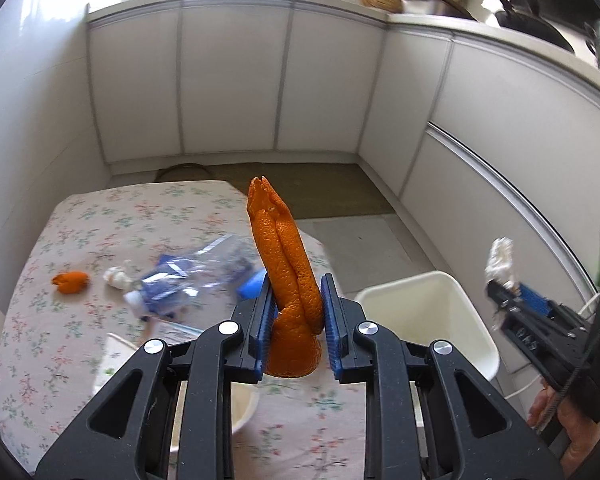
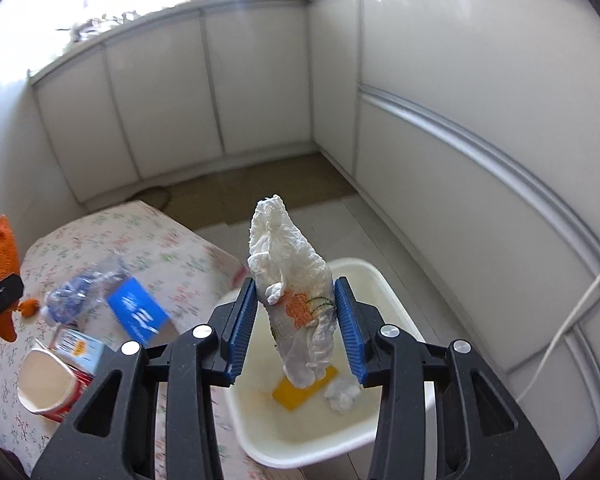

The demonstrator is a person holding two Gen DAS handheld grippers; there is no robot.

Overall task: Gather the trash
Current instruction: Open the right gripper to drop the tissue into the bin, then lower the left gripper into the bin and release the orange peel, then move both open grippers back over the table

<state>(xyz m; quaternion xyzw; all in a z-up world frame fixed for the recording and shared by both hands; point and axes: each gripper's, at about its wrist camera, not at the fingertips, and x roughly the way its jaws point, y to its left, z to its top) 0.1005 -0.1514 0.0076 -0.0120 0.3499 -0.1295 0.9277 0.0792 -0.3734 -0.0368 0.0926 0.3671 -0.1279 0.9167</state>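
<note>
Bin (image 2: 384, 280) right of table (image 2: 148, 224), tissue (image 2: 342, 392) in bin

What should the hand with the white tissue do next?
Probably let go. The right tool has the crumpled tissue right above the white bin, where a yellow scrap already lies, so it should fall inside.

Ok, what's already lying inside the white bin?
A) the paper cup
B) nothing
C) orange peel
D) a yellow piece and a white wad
D: in the right wrist view the white bin holds a yellow piece and a white wad on its bottom.
</note>
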